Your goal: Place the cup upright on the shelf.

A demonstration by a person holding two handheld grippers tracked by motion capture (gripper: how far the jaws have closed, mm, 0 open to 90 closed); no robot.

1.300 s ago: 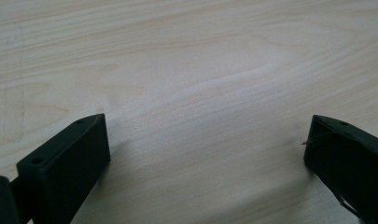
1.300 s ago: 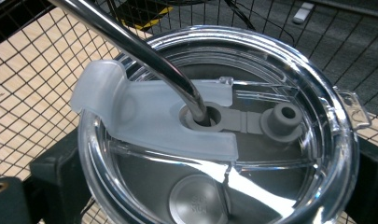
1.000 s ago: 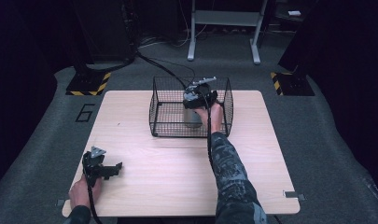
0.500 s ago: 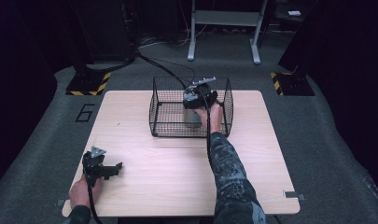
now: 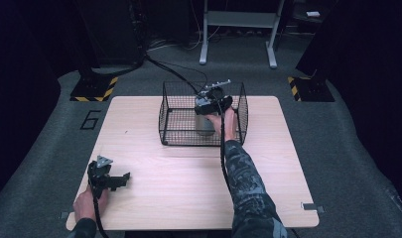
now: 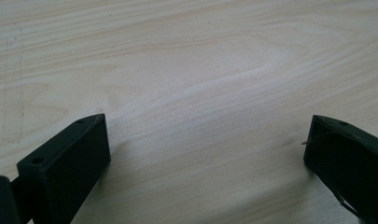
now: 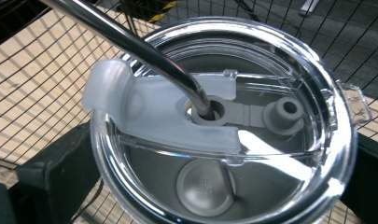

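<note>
- Right gripper: inside the black wire basket, at its far right part, no shift from the two earlier high views. Its jaws stand on either side of a steel tumbler, one black jaw against each flank in the right gripper view; judged clamped on it.
- Steel tumbler: upright inside the basket, under the right gripper. Clear plastic lid seated on the rim; frosted sliding tab across the lid; metal straw passing through the centre hole and leaning toward the upper left of the right gripper view.
- Whether the tumbler rests on the basket floor or is lifted just clear: cannot tell.
- Left gripper: near the front left corner of the wooden table, well apart from the basket, same spot as in the earlier views. Jaws wide apart, nothing between them but bare wood grain.
- Change over the last second: none visible; both hands are in the same places.
- Reading for the task: a pause at the grip. Judged step in hand is either lifting the tumbler out of the basket or releasing it after setting it in; the pictures do not settle which.
- Risk: the leaning straw could catch the basket wires on a lift.
</note>
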